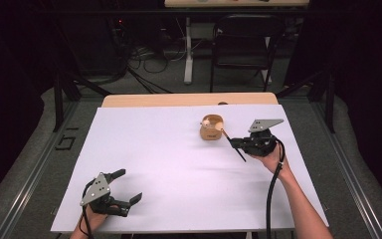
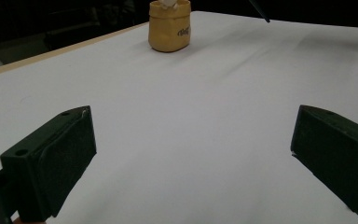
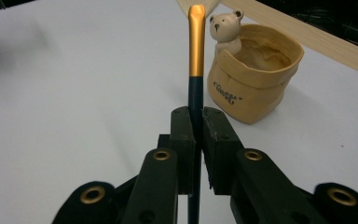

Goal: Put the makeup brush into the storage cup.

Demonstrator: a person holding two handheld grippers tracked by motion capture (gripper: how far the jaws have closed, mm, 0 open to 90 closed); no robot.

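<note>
A tan bag-shaped cup (image 1: 212, 128) with a small bear figure (image 3: 226, 30) on its rim stands on the white sheet (image 1: 169, 164), right of centre toward the back. My right gripper (image 1: 234, 143) sits just right of the cup (image 3: 254, 88), shut on a slim brush (image 3: 196, 51) with a dark handle and a gold ferrule. The gold end points up beside the cup; the handle tail (image 1: 241, 155) sticks out toward the front. Near the front left corner my left gripper (image 1: 129, 185) rests open, with nothing between its fingers (image 2: 51, 158). The cup (image 2: 169, 30) lies far ahead of it.
The white sheet covers a wooden table whose edge (image 1: 189, 99) shows at the back. Behind the table stand a black chair (image 1: 243, 40) and a table leg with cables on the floor. Dark rails run along both sides.
</note>
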